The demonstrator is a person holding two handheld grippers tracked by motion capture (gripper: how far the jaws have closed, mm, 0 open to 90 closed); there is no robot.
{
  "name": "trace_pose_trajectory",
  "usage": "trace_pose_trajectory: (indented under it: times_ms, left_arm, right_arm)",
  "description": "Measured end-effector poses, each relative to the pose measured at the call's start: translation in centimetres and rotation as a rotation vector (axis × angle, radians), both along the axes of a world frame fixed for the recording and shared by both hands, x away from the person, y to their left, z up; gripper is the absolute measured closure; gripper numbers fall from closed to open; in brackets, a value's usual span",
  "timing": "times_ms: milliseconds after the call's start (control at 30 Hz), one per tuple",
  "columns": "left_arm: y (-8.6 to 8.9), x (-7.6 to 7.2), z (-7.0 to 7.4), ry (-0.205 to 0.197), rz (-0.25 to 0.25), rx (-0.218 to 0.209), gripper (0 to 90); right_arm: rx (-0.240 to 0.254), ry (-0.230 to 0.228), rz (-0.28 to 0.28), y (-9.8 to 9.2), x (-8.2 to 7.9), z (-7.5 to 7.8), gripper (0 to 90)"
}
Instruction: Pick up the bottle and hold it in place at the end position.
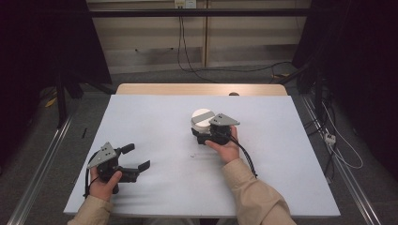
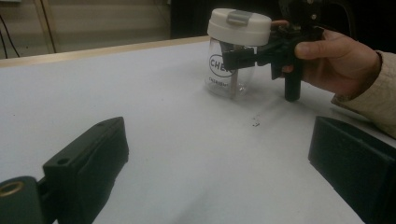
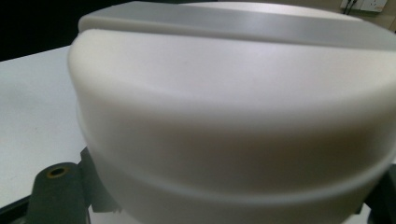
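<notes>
the clear jar (image 2: 231, 70) with a white lid (image 1: 202, 116) stands upright mid-surface (image 1: 155, 122), right of centre. the right gripper (image 2: 240, 57) has its jaws clamped on the jar just under the lid. the left gripper (image 1: 136, 157) rests near left, jaws apart and empty. likely step: securing the jar; next probably needs the left jaws at the lid.

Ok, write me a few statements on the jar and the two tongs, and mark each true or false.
1. The jar stands upright on the white table. True.
2. The jar's lid is off and lies beside it. False: the lid sits on the jar.
3. The right tongs close around the jar. True.
4. The left tongs grip the jar too. False: they are open, well apart from it.
5. The jar body is opaque black. False: it is clear, with printed lettering.
</notes>
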State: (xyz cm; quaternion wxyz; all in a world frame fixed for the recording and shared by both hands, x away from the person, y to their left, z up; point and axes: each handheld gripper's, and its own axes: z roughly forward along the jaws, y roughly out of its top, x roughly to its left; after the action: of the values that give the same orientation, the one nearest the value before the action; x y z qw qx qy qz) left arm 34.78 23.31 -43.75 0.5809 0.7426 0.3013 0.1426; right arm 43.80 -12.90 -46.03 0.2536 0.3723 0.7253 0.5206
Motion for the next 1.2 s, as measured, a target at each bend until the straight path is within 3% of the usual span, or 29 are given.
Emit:
trace_pose_trajectory:
  times_ms: [500, 1200]
  left_arm:
    - [-2.2, 1.1, 1.1, 0.026, -0.036, 0.023, 4.4]
    - [-5.2, 3.1, 1.6, 0.059, -0.07, 0.05, 4.5]
  right_arm:
    - [0.001, -0.001, 0.001, 0.0, 0.0, -0.1, 18.6]
    - [-0.002, -0.001, 0.002, -0.1, -0.1, -0.1, 18.7]
